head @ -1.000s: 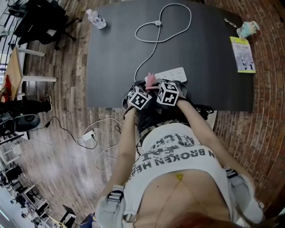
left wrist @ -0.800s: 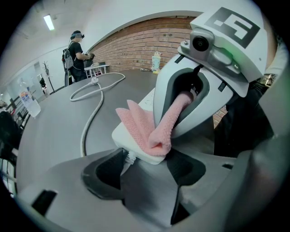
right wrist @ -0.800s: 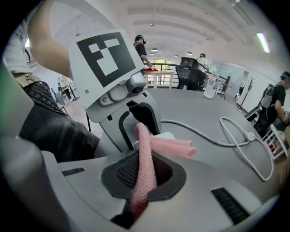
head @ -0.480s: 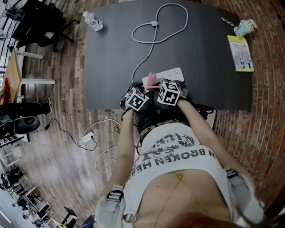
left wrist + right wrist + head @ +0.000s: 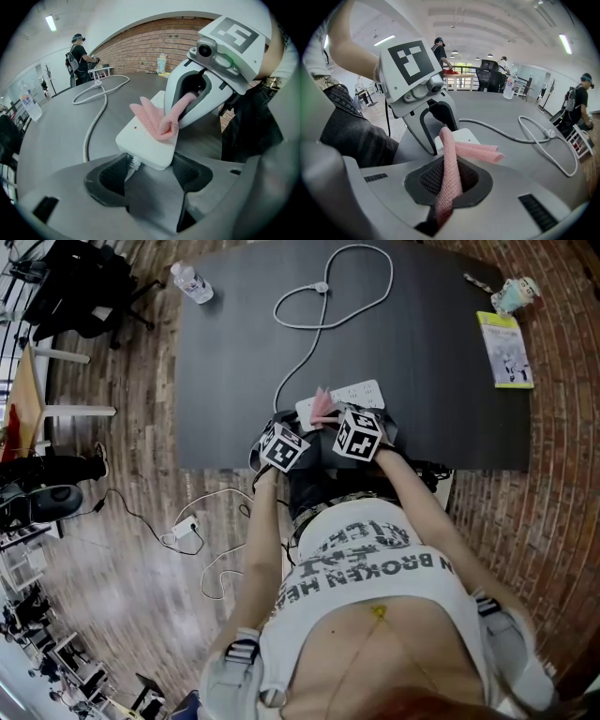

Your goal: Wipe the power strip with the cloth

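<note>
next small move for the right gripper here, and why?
Probably drag the right gripper along the power strip, away from its cord end. It is clamped on the pink cloth, whose free fold lies on the strip's top near that end, and the left gripper has its jaws on the cord end, so the strip looks steadied.

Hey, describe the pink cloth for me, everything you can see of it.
The pink cloth looks like soft, finely ribbed fabric, bunched into a narrow band. The right gripper is shut on one end; the rest bends forward and lies folded on top of the white power strip, near its cable end.
</note>
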The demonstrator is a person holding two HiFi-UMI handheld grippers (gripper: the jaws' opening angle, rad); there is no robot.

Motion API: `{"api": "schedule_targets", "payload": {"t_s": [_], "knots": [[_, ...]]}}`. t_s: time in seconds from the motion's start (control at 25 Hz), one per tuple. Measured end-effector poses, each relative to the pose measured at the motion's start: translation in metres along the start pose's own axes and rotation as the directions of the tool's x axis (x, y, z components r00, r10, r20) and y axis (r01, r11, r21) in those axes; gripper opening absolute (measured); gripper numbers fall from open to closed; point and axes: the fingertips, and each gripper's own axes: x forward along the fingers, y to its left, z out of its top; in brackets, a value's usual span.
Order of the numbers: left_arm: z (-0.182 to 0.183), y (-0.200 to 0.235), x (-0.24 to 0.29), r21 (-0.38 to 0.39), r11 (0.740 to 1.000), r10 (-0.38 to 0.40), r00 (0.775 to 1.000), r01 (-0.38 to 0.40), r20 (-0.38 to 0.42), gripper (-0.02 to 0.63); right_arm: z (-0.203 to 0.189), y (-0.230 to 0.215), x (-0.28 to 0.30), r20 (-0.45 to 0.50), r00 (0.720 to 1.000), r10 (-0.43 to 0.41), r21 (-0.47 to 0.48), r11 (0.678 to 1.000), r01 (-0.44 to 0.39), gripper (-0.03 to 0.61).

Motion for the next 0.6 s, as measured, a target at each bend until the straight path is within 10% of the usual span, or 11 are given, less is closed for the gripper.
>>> {"api": "schedule_targets", "payload": {"t_s": [0.6], "knots": [[-0.002, 0.000, 0.002, -0.003, 1.000, 0.003, 1.000, -0.003, 0.002, 0.282, -0.020, -0.011, -0.013, 0.005, 0.999, -0.043, 0.048, 0.998, 0.042, 0.017]]}}
